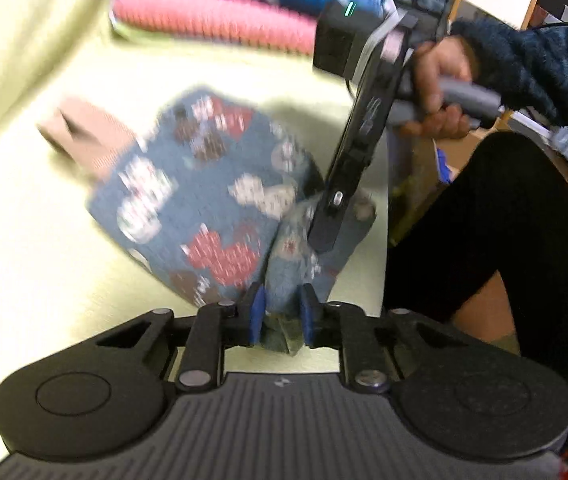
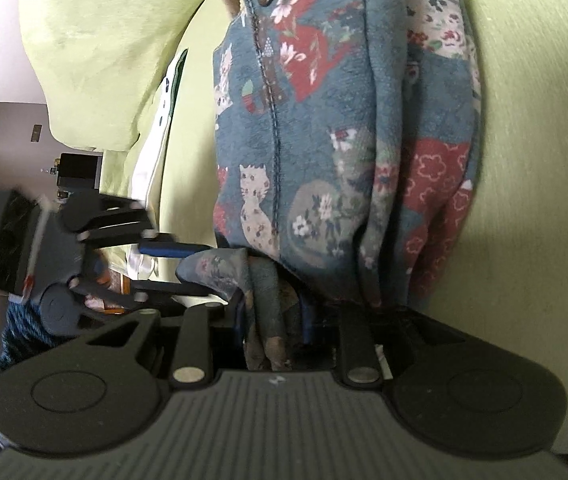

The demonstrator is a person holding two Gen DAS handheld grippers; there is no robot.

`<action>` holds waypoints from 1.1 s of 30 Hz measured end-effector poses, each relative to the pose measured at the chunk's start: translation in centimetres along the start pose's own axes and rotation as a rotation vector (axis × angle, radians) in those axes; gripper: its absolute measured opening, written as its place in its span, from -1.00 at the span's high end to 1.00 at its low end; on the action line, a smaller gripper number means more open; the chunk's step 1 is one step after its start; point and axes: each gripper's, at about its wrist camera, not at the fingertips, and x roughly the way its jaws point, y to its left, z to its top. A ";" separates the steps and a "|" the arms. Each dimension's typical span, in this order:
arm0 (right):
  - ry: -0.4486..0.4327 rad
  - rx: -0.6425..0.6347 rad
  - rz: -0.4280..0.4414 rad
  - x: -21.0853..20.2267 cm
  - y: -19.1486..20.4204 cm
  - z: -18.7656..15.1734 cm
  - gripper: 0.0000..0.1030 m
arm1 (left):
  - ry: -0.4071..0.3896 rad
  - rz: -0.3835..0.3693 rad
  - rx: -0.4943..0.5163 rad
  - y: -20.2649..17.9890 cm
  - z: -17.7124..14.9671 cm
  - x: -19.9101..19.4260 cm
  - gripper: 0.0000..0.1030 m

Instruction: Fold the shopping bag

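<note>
The shopping bag (image 1: 204, 200) is blue cloth printed with cats and red patches, with a tan strap handle (image 1: 84, 136), and it lies crumpled on a yellow-green surface. My left gripper (image 1: 282, 302) is shut on a bunched fold at the bag's near edge, with blue pads (image 1: 258, 312) on either side of the cloth. A hand (image 1: 435, 88) holds my right gripper (image 1: 321, 240), whose tips are in the bag's right corner. In the right wrist view my right gripper (image 2: 272, 316) is shut on gathered cloth of the bag (image 2: 323, 120). My left gripper (image 2: 204, 268) pinches a fold just to the left.
Folded pink and blue textiles (image 1: 212, 12) are stacked at the back of the yellow-green surface (image 1: 24, 240). A person's leg in black (image 1: 503, 220) is beside its right edge. A green cushion (image 2: 96, 60) and a white sheet (image 2: 156, 128) lie left of the bag.
</note>
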 end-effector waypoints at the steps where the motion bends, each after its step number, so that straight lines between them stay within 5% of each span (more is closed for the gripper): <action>1: -0.002 0.003 0.003 0.1 0.0 -0.1 0.62 | -0.034 0.024 0.031 -0.9 0.0 -0.8 0.73; 8: -0.006 0.035 0.006 -0.2 0.0 -0.7 0.62 | -0.035 0.149 0.166 -4.3 -0.1 3.0 0.94; 17: -0.003 0.054 -0.010 -1.1 0.0 -1.0 0.63 | -0.037 0.161 0.051 -3.5 -0.3 4.2 0.92; 21: -0.003 0.058 -0.006 -0.9 -0.1 -0.9 0.62 | -0.061 0.263 0.132 -4.7 0.0 3.6 0.93; 33: -0.074 0.068 -0.036 -0.9 0.8 -0.8 0.61 | -0.032 0.331 0.140 -3.9 0.2 6.3 0.94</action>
